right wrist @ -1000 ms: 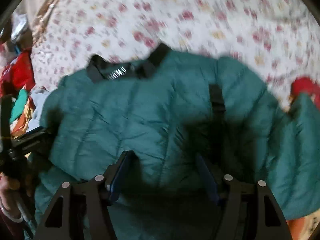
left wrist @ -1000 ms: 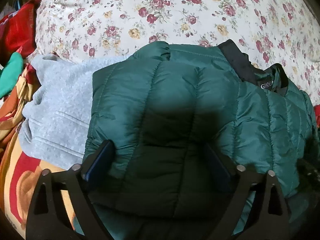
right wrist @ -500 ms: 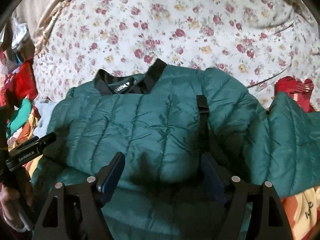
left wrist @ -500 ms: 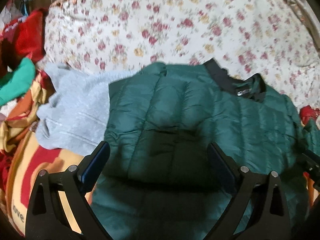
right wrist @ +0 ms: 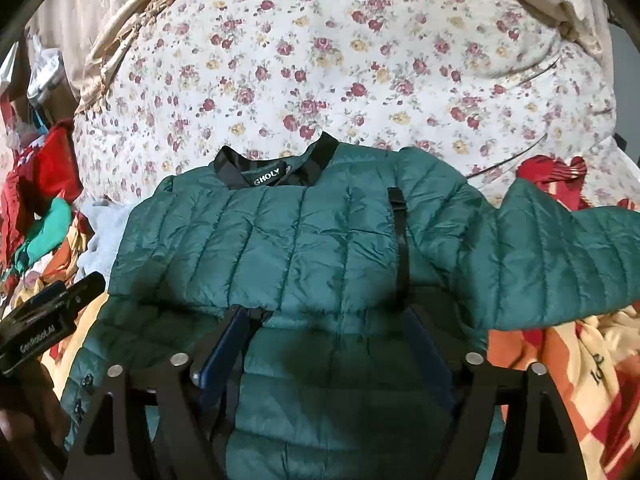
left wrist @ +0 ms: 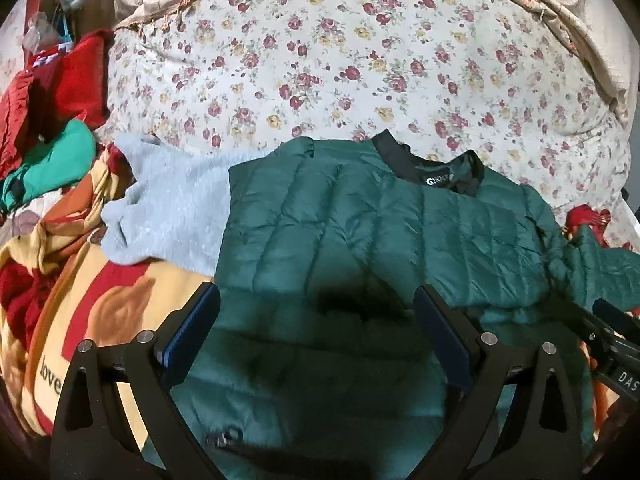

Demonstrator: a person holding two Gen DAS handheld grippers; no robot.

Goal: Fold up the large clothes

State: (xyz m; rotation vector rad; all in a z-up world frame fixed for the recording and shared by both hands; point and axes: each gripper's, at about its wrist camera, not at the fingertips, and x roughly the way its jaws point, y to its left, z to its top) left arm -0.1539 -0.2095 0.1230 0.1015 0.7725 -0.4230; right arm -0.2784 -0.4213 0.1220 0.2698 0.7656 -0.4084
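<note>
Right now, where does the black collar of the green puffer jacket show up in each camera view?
Left wrist: black collar sits right of centre, above mid-height, on the green puffer jacket.
Right wrist: black collar sits left of centre, at the jacket's top edge.
Shared landmark: the floral bedspread just behind the collar in both.

Floral bedspread (left wrist: 320,60): cream ground printed with red and yellow roses, spread across the far half of the bed. Tan fringed cloth (left wrist: 560,12): laid along its far edge. Grey sweater (left wrist: 168,212): crumpled, set at the left. Red garment (left wrist: 68,80) and bright green garment (left wrist: 56,160): heaped at far left. Orange, red and cream patterned blanket (left wrist: 100,300): spread beneath, lettering seen on it.
</note>
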